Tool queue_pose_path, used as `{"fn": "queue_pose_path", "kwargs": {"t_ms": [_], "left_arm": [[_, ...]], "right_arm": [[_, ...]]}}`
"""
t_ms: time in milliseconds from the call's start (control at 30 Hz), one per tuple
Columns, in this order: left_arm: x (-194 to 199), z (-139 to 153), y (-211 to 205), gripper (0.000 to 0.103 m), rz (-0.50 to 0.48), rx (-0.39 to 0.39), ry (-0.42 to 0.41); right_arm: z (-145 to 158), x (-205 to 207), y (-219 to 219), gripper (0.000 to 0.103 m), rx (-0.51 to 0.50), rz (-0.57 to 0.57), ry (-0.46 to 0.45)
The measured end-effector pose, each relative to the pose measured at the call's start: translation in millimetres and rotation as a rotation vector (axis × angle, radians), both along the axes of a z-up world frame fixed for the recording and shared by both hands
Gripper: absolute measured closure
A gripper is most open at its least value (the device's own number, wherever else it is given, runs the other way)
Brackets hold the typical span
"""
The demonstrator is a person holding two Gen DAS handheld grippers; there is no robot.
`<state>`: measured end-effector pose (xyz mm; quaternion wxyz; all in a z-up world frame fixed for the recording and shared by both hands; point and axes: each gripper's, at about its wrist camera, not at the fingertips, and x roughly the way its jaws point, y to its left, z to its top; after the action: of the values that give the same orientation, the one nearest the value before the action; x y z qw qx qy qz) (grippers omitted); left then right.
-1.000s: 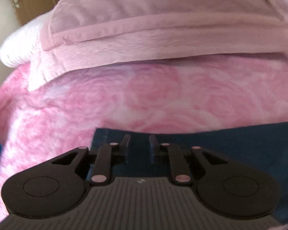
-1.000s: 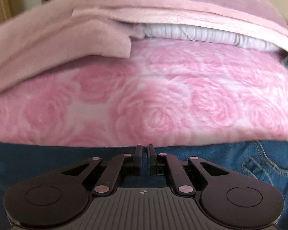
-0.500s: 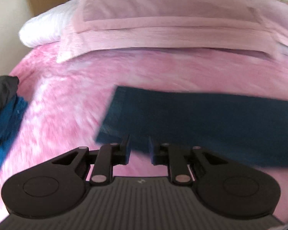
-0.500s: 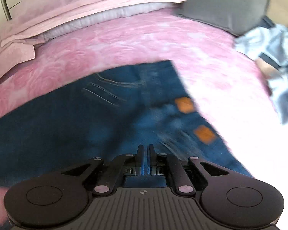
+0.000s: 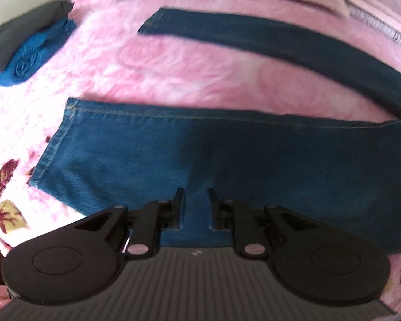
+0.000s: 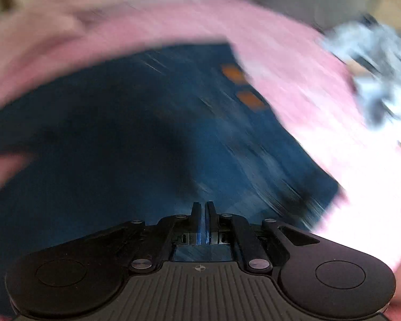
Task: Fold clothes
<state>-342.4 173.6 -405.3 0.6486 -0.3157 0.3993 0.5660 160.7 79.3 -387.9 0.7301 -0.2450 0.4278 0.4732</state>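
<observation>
Pink rose-patterned bedspread (image 5: 173,75) covers the bed. Item 1: blue jeans (image 5: 227,165), spread flat across the bedspread; 1 leg runs 9 to 3 o'clock in the left wrist view, the other leg lies beyond it toward 1 o'clock. Item 2: left tool (image 5: 196,208), jaws a little apart, denim between them, grip uncertain; the jaws have just been closing. Item 3: right tool (image 6: 202,219), clenched on a fold of the jeans. Item 4: teal garment (image 5: 32,56) at 10 o'clock. Item 5: pale crumpled clothing (image 6: 374,80), blurred, at 2 o'clock in the right wrist view.
</observation>
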Motion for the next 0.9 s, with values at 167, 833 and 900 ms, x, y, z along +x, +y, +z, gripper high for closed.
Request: {"fn": "queue_pose_path", "kwargs": {"t_ms": [167,833,900], "left_arm": [[73,3,-31,0.090,-0.070,0.030,-0.033],[255,-22,-65,0.093,-0.341,-0.159,-0.095],[245,-8,-71,0.092,-0.291,-0.185,-0.026]], "right_arm": [[-20,-35,20,0.098,0.031,0.290,0.016],[-25,63,-68,0.098,-0.073,0.124,0.116],[-10,64,-79,0.098,-0.112,0.116,0.148]]}}
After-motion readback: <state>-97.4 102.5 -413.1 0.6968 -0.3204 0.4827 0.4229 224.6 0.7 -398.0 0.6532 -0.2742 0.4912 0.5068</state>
